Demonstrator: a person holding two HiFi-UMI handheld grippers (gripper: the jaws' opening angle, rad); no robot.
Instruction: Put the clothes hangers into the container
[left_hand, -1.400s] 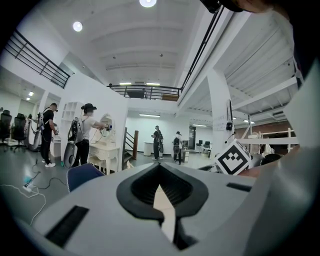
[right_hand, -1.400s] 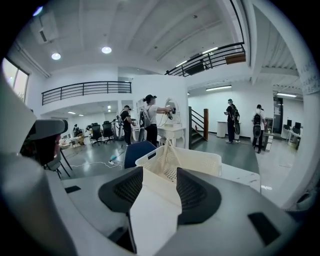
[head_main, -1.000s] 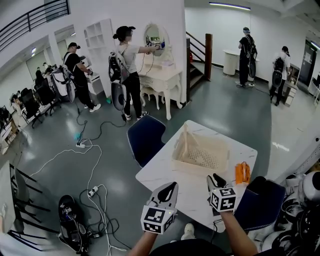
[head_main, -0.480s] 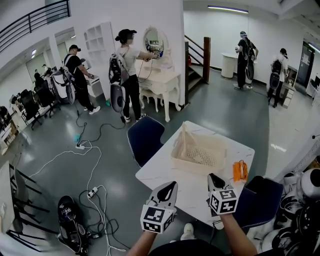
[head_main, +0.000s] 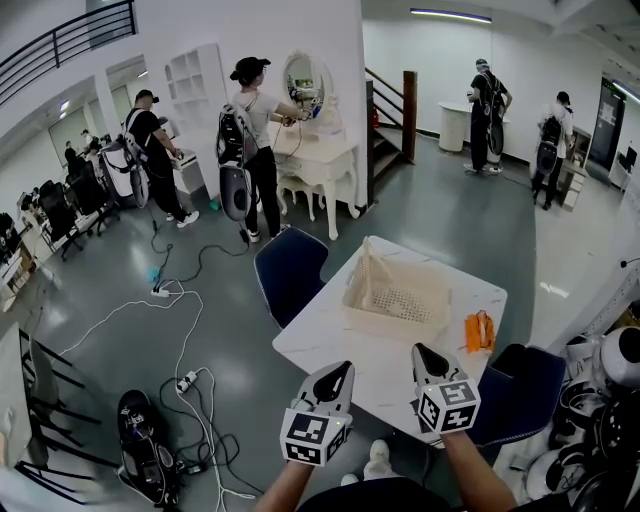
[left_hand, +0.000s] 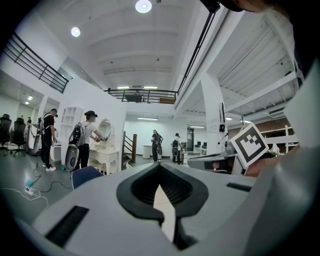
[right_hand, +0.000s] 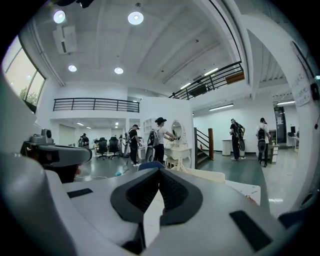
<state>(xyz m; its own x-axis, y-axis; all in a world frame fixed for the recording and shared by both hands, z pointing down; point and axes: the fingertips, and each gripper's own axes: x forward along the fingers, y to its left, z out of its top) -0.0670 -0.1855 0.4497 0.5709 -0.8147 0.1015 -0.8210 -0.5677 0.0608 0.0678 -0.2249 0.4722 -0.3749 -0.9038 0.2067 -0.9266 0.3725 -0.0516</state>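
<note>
A cream plastic basket (head_main: 400, 300) stands in the middle of the white marble table (head_main: 330, 345). A small bunch of orange hangers (head_main: 478, 330) lies to its right, by the table's right edge. Both grippers hover over the near table edge, well short of the basket and the hangers. My left gripper (head_main: 345, 367) is shut and empty; its tips meet in the left gripper view (left_hand: 160, 165). My right gripper (head_main: 420, 349) has just been closing and now stands shut with nothing between its jaws (right_hand: 160, 171). The basket (right_hand: 202, 174) shows just beyond them.
A dark blue chair (head_main: 290, 272) stands at the table's far left side, another (head_main: 515, 395) at its near right. Cables (head_main: 185, 340) and a black device (head_main: 145, 450) lie on the floor to the left. People (head_main: 255, 140) work at a white dressing table beyond.
The right gripper's jaws have closed and that gripper has lifted a little over the near table edge. The left gripper has shifted slightly. Basket and hangers lie as before.
</note>
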